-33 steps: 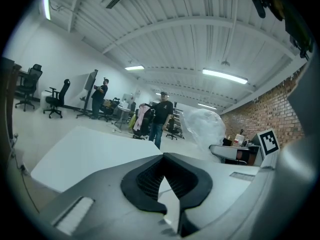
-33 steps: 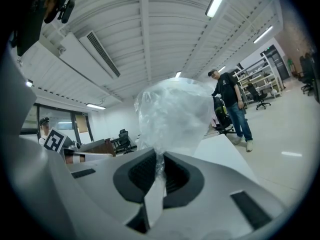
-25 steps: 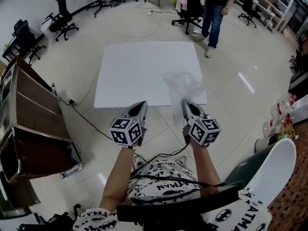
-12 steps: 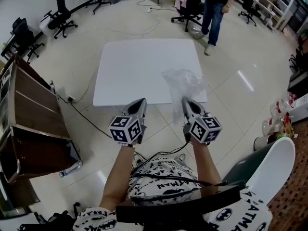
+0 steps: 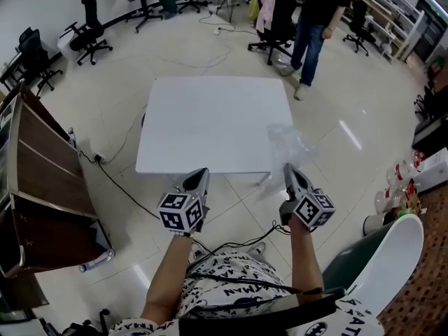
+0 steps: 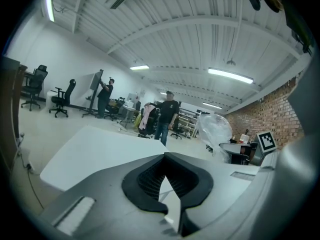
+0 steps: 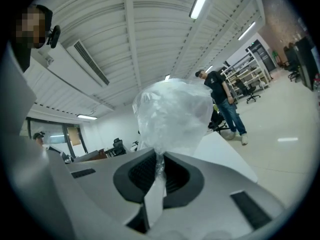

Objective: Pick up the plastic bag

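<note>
Pinching the plastic bag [image 5: 290, 143] by a thin gathered neck, your right tool [image 5: 291, 171] is clenched on the film. The right gripper view shows the twist of plastic caught between the pads and the rest ballooning loosely above them. The bag is raised in the air at the counter's [image 5: 210, 117] near right corner; from the head view you cannot tell whether its far side has cleared the counter edge.

Left tool [image 5: 199, 176]: jaws together, nothing between them, held off the near edge, left of the bag.

Lift looks done or nearly so. Risks from here, as judged:
- Grip is on a narrow strand of slick film. A quick swing or jerk could let it slide out, and the bag would drift to the floor.
- Loose film billows, so a low sweep past the near right corner could catch it and tug the neck free.
- A person [image 5: 315, 19] stands beyond the far right corner, well apart for now. A wide carry that way brings you closer to them.
</note>
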A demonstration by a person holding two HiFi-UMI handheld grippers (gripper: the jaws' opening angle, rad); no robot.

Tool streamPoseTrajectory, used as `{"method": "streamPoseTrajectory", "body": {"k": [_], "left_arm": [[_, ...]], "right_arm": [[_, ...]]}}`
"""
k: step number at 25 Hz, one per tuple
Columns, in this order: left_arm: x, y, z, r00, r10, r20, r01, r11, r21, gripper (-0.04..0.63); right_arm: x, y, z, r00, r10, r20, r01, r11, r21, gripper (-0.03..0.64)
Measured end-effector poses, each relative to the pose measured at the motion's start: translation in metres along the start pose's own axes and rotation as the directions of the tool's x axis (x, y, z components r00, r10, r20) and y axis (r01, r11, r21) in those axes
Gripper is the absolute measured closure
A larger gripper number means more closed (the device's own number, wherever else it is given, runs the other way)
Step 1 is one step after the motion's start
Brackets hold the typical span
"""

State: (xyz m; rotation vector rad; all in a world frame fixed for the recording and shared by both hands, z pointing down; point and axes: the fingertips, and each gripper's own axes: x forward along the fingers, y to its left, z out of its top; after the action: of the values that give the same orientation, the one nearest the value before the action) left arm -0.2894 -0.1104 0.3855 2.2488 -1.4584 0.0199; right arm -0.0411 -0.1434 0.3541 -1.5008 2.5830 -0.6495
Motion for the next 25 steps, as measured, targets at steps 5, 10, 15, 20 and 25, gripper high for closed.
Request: {"method": "streamPoseTrajectory", "body": {"k": [5, 10, 15, 20, 25], "left_arm": [[-0.017, 0.025, -0.008, 0.998, -0.025, -0.060, 0.025, 1.000, 0.001, 0.597], [-0.017, 0.046, -0.017, 0.997, -0.010, -0.078, 0.008, 0.999, -0.031, 0.597], [0.007, 0.061, -0.016, 0.996, 0.062, -0.060, -0.067, 0.995, -0.079, 0.597], [0.021, 0.066, -0.014, 0.988, 0.147, -0.035, -0.151, 0.981, -0.124, 0.597], [0.015, 0.079, -0.014, 0.967, 0.253, -0.022, -0.253, 0.957, -0.140, 0.597]], "right_arm": [[-0.015, -0.041, 0.032, 0.994, -0.101, 0.029, 0.103, 0.990, -0.094, 0.604], [-0.002, -0.081, 0.086, 0.981, -0.195, -0.001, 0.178, 0.898, -0.403, 0.604], [0.073, -0.094, 0.120, 0.977, -0.114, -0.181, -0.023, 0.784, -0.621, 0.604], [0.172, -0.066, 0.038, 0.851, 0.056, -0.523, -0.394, 0.726, -0.564, 0.604], [0.251, -0.034, -0.110, 0.658, 0.094, -0.747, -0.603, 0.660, -0.448, 0.604]]}}
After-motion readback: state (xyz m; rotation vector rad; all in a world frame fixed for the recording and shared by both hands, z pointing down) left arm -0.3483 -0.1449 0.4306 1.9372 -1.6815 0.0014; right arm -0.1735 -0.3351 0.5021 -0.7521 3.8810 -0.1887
